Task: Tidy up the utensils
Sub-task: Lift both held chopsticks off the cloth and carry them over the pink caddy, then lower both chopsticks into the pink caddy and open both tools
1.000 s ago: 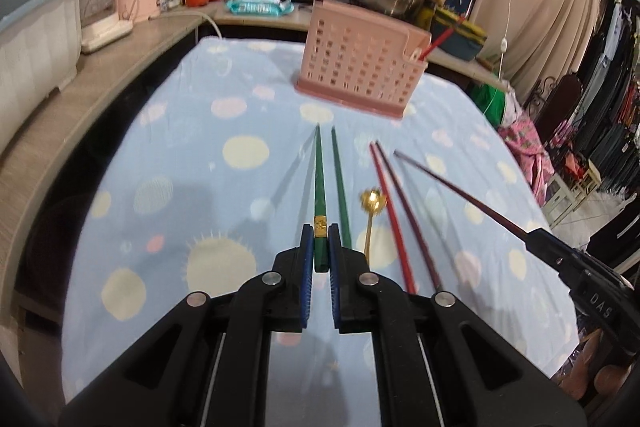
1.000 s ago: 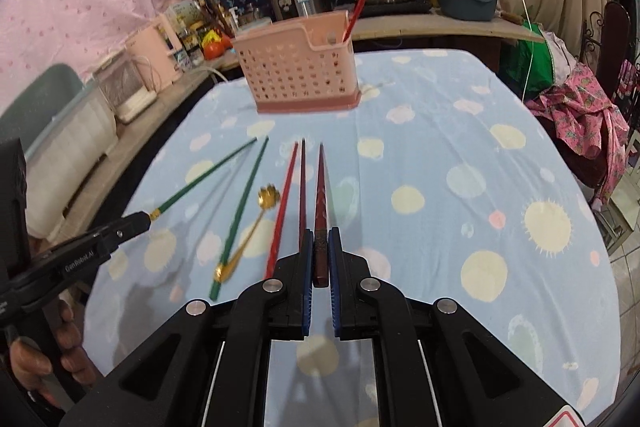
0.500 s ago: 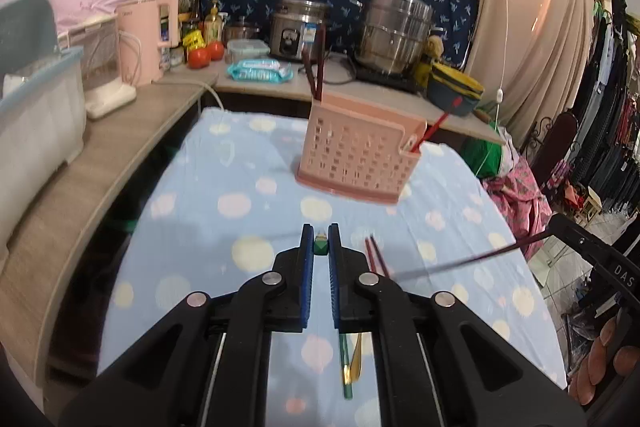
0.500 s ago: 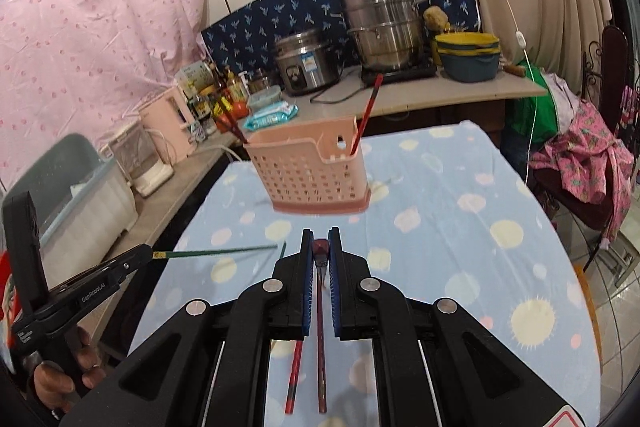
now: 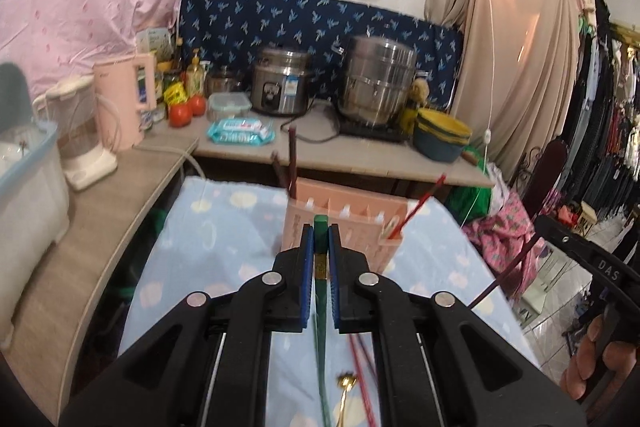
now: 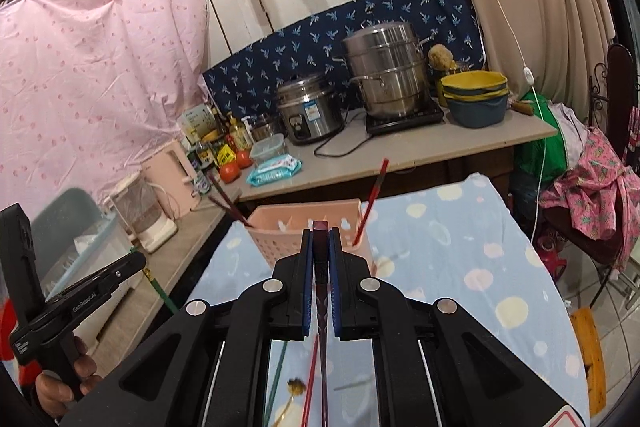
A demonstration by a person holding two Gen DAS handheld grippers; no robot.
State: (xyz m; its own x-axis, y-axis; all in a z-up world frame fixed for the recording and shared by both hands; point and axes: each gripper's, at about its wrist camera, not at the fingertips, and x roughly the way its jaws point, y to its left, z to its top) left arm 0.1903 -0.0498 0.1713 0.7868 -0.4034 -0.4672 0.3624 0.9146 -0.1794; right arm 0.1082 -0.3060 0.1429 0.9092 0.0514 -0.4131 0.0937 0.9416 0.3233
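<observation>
While both grippers are hanging in the air above the table (image 5: 224, 223), each is pinching 1 chopstick by its thick end. The left gripper (image 5: 320, 241) is pressing its blue pads (image 5: 307, 259) against a green chopstick (image 5: 320, 311); the square green end is poking out just past the tips, and the shaft is slanting down and back under the gripper toward the blue spotted cloth. The right gripper (image 6: 321, 243) is squeezing a dark red chopstick (image 6: 321, 291) the same way, blunt end showing between the tips, shaft trailing down beneath the body.

Directly ahead of each gripper, just beyond the tips, a pink basket (image 5: 360, 223) is standing on the cloth. 2 dark chopsticks (image 5: 291, 163) are leaning out of the end of the basket left of the left gripper's tips, and 1 red chopstick (image 5: 420, 205) is sticking out of a small pocket on the end to their right.

Below and behind the left gripper, on the cloth, a gold spoon (image 5: 345, 391) is lying beside 1 loose red chopstick (image 5: 362, 379). Under the right gripper, another green chopstick (image 6: 277, 375) is also resting there, left of the spoon.

In the right wrist view, the left gripper is showing far to the left, a hand (image 6: 60, 383) wrapping its handle. In the left wrist view, the right gripper is sitting at the far right edge.
</observation>
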